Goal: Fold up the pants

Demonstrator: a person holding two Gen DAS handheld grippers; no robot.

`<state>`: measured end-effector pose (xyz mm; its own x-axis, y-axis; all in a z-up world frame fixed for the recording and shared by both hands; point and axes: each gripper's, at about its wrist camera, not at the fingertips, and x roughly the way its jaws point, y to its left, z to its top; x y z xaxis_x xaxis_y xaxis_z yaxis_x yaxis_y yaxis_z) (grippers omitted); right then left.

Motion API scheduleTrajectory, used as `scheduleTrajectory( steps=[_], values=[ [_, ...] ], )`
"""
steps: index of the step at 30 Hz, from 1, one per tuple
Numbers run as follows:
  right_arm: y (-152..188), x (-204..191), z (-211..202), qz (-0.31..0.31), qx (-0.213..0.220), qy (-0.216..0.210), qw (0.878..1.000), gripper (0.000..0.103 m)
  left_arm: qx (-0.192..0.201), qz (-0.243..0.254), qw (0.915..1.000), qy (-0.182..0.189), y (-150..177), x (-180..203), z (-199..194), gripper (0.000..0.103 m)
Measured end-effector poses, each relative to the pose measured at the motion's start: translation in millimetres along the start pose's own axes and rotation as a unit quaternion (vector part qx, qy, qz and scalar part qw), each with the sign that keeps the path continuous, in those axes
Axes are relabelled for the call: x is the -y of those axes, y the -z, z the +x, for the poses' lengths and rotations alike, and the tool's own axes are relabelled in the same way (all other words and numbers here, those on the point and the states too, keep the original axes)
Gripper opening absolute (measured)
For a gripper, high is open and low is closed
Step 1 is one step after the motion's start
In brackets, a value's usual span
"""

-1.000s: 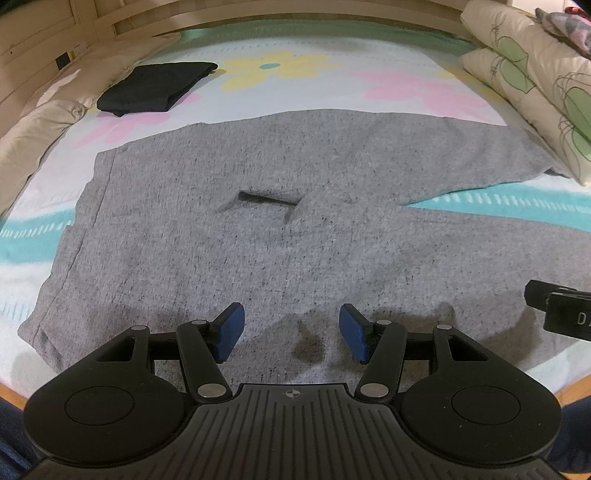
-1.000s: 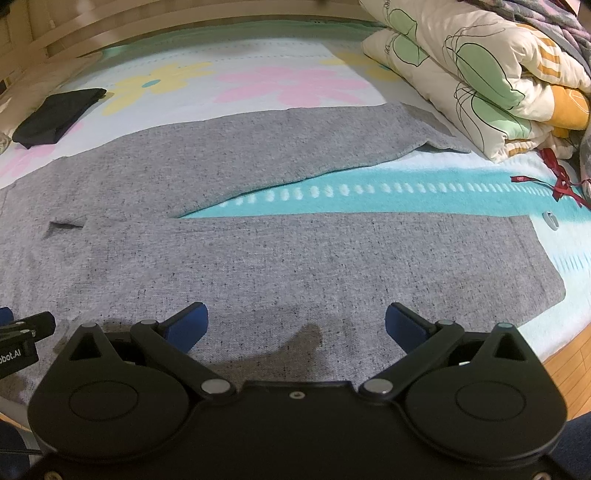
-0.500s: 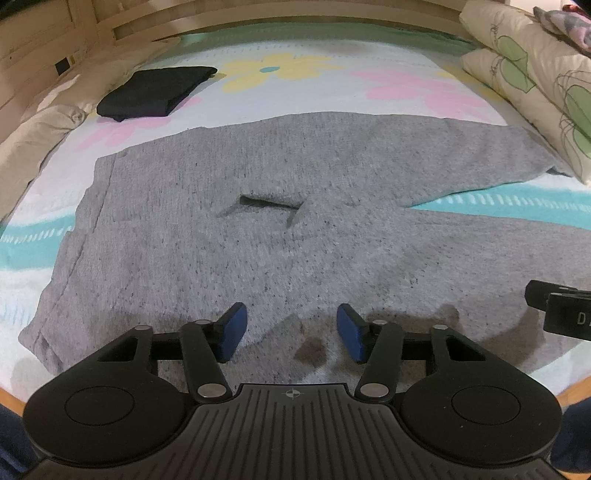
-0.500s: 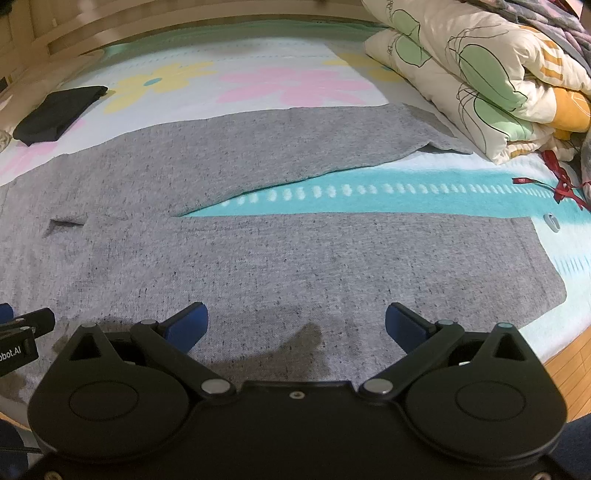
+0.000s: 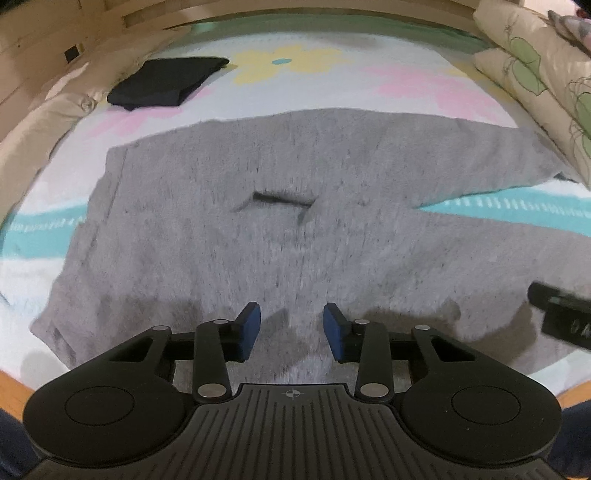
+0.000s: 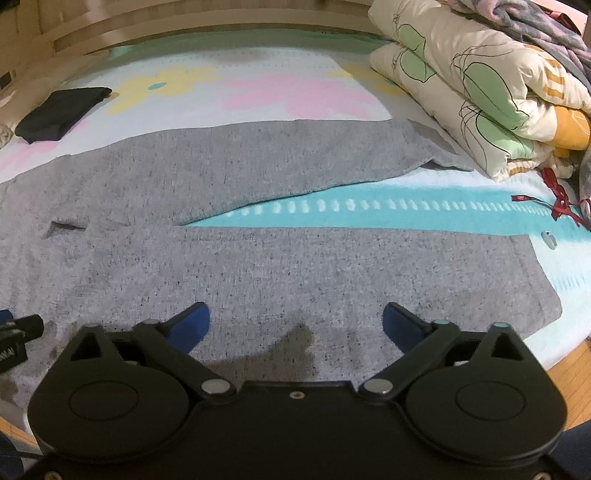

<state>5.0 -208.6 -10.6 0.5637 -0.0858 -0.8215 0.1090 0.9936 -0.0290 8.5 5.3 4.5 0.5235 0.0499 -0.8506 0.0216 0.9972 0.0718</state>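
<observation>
Left-wrist view: my left gripper (image 5: 291,326) jaws are closing over the near edge of the gray pants (image 5: 295,206) while the right gripper (image 6: 295,325) jaws, spread wide, begin closing too, so I should pinch both layers squarely.

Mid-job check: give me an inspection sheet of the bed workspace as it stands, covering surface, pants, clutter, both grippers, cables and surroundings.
Surface: bed sheet with flower print and a teal stripe.
Job's things: grey pants spread flat, legs apart in a V, not yet folded.
Clutter: folded black garment at far left; stacked quilts at right; red ribbon beside them.
Grippers: left gripper closing over the near edge of the pants, pads not yet pressing; right gripper wide, starting to close, above the near leg.
Cables: nothing seen.
Surroundings: wooden bed frame behind; wood floor at near right.
</observation>
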Motion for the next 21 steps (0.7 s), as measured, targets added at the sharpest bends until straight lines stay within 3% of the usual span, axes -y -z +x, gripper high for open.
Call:
scheduleTrajectory(
  steps=[5, 12, 17, 21],
  values=[
    [-1.2, 5.8, 4.9, 0.014, -0.022, 0.003, 1.000, 0.091, 0.022, 0.010, 0.9997, 0.003, -30.6, 2.4, -7.8, 0.037],
    [-20.3, 15.6, 18.8, 0.026, -0.070, 0.004, 0.997, 0.090, 0.040, 0.015, 0.9991, -0.006, -90.1, 2.7, 10.8, 0.037],
    [-69.7, 33.6, 45.0, 0.063, -0.093, 0.014, 0.994, 0.077, 0.043, 0.017, 0.9987, -0.023, -126.7, 3.0, 39.1, 0.037],
    [-117.1, 50.3, 78.4, 0.115, -0.102, 0.021, 0.988, 0.068, 0.017, 0.022, 0.9992, -0.028, -138.7, 1.7, 75.0, 0.037]
  ],
)
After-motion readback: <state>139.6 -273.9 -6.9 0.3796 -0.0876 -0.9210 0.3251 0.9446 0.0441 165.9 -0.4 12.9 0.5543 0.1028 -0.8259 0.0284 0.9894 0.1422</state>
